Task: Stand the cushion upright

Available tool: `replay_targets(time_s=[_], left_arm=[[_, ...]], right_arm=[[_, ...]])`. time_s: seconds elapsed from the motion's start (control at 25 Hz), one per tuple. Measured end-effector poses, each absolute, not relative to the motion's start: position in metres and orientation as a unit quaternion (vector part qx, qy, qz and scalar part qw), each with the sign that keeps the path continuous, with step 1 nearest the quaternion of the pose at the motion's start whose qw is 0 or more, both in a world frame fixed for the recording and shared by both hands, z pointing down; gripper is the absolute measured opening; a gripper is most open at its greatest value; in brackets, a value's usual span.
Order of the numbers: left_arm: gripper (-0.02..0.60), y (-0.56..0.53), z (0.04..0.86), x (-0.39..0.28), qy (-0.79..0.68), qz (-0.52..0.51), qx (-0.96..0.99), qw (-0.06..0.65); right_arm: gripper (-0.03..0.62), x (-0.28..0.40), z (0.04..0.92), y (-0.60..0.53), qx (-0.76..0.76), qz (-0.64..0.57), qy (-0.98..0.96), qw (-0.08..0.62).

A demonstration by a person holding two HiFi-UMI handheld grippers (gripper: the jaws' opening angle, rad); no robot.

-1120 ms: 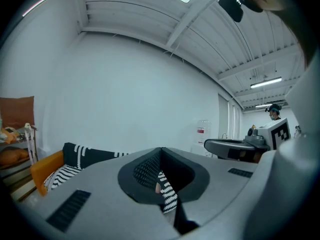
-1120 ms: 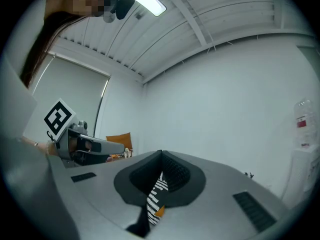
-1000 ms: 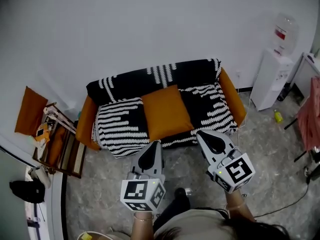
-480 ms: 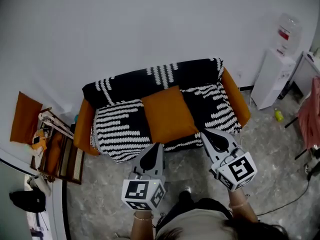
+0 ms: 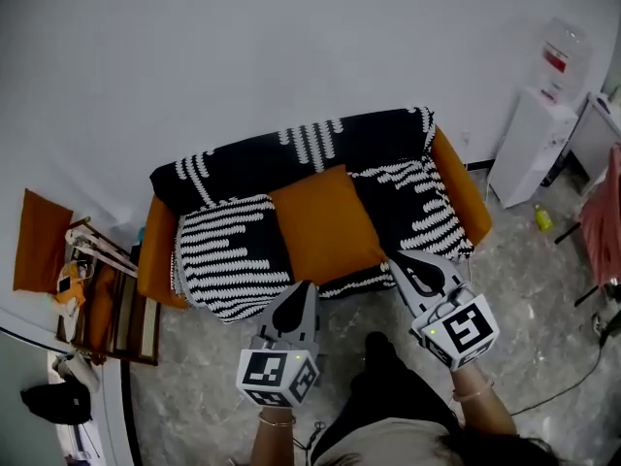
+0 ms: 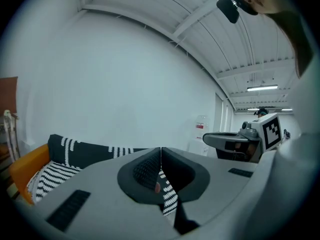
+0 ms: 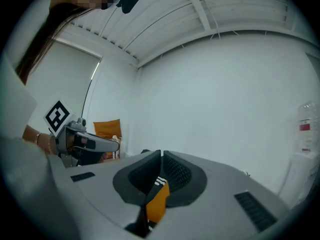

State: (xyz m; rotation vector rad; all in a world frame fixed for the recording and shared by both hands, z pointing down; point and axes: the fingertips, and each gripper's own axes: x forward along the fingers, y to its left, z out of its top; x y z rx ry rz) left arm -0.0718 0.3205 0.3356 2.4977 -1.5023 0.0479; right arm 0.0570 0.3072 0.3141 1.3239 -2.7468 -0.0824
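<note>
A plain white wall (image 5: 291, 56) backs the room, and the floor (image 5: 543, 304) is grey and marbled. Against the wall stands an orange sofa (image 5: 153, 260) draped in a black-and-white patterned throw (image 5: 228, 255). A white water dispenser (image 5: 529, 149) with a bottle (image 5: 561, 56) on top stands to the sofa's right, and a small yellow thing (image 5: 541, 219) lies on the floor just beside it. To the sofa's left, a wooden rack (image 5: 107, 294) holds small items too small to make out, and an orange square (image 5: 39, 241) leans at the wall behind it. The cushion (image 5: 325, 223), orange as well, lies on the middle of the seat over the throw, with its far edge at the backrest. The left tool (image 5: 303, 285) is held over the floor in front of the sofa, its tip near the cushion's front left corner but apart from it. Its jaws are pressed together with nothing between them. The right tool (image 5: 396, 257) reaches the seat's front edge just to the right of the cushion's front right corner. Its jaws have just been opening and now stand a narrow slit apart, empty, with only the sofa showing through the gap.
</note>
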Motion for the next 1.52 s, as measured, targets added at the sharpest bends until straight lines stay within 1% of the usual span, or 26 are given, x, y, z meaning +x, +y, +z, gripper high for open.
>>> replay_targets(time_s=[0.36,0.52,0.72,0.84,1.16,1.24,1.52], left_arm=[[0.024,0.249,0.374,-0.066,-0.523,0.017,0.841,0.137],[0.052,0.217,0.396,-0.065,-0.526,0.031,0.836,0.15],[0.078,0.187,0.436,-0.07,-0.533,0.038,0.828,0.172],[0.109,0.17,0.463,-0.076,-0.539,0.047,0.821,0.183],[0.129,0.135,0.53,-0.091,-0.557,0.084,0.8,0.205],[0.146,0.131,0.55,-0.095,-0.561,0.098,0.795,0.211],[0.153,0.116,0.612,-0.114,-0.566,0.125,0.777,0.245]], right_arm=[[0.035,0.071,0.358,0.233,0.407,-0.01,-0.909,0.085],[0.043,0.078,0.383,0.2,0.394,0.016,-0.911,0.12],[0.048,0.08,0.416,0.162,0.377,0.023,-0.916,0.138],[0.054,0.08,0.44,0.14,0.36,0.015,-0.919,0.159],[0.066,0.079,0.504,0.095,0.321,0.027,-0.925,0.201],[0.067,0.08,0.52,0.088,0.318,0.017,-0.924,0.21],[0.078,0.081,0.581,0.066,0.319,0.022,-0.917,0.24]])
